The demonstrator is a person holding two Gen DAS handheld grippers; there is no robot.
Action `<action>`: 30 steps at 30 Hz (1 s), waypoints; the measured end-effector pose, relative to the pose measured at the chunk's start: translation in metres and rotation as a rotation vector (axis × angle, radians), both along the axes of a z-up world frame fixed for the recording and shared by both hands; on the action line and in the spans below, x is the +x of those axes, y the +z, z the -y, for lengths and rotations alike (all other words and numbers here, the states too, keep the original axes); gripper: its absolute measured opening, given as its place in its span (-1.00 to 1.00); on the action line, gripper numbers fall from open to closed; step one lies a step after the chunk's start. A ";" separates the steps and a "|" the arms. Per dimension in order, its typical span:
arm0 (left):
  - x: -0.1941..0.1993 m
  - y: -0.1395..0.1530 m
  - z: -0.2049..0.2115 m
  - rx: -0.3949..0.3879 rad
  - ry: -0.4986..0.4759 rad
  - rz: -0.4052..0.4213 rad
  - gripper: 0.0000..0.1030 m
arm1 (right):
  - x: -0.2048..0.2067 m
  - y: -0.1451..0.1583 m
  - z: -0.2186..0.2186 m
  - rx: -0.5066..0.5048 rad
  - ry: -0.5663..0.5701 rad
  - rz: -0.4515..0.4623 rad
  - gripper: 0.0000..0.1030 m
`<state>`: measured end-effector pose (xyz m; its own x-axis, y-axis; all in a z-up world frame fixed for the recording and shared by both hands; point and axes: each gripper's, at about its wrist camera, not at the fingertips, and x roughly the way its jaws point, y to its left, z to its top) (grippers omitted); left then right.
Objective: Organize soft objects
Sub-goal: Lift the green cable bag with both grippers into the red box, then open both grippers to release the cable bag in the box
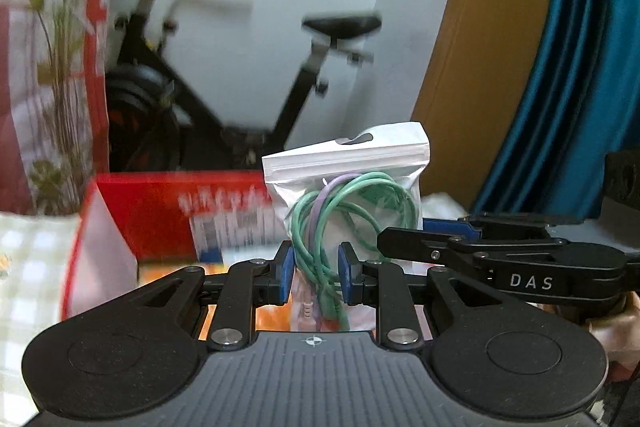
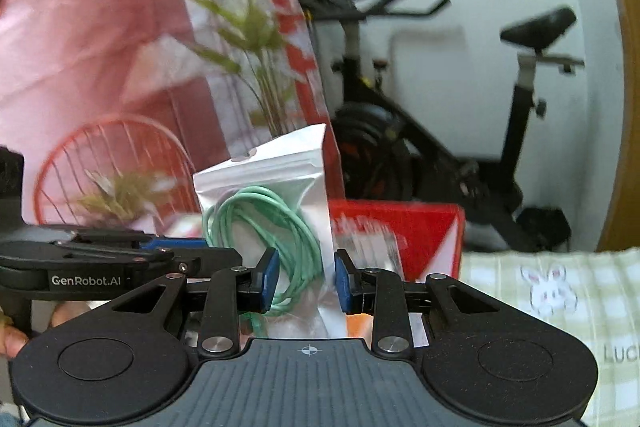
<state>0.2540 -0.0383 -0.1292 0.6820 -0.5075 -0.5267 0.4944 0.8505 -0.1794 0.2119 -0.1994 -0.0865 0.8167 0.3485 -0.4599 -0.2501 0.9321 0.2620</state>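
Observation:
In the left wrist view a clear zip bag [image 1: 352,179] stands upright with coiled green and purple cables inside. My left gripper [image 1: 316,275] is shut on its lower part, with a blue pad on each side. The right gripper [image 1: 424,233] reaches in from the right, close behind that bag. In the right wrist view a similar zip bag [image 2: 280,183] holds a green cable coil, and my right gripper [image 2: 304,277] is shut on it. The left gripper [image 2: 200,251] lies just to its left. I cannot tell whether both views show the same bag.
A red carton [image 1: 160,211] [image 2: 420,227] stands just behind the bags on a green checked cloth [image 2: 540,291] with a rabbit print. Further back are an exercise bike [image 2: 440,147], a leafy plant [image 2: 256,39], a red wire basket [image 2: 112,163] and a teal curtain [image 1: 560,87].

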 end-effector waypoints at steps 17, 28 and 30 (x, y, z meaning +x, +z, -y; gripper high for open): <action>0.021 -0.021 -0.014 0.040 0.051 -0.091 -0.18 | 0.028 -0.045 -0.029 -0.147 -0.074 -0.220 -0.64; -0.003 -0.002 -0.031 0.071 0.105 -0.036 -0.09 | 0.013 -0.031 -0.044 -0.340 -0.106 -0.169 -0.45; -0.011 0.002 -0.034 0.074 0.113 -0.026 -0.04 | 0.005 -0.026 -0.044 -0.335 -0.094 -0.161 -0.45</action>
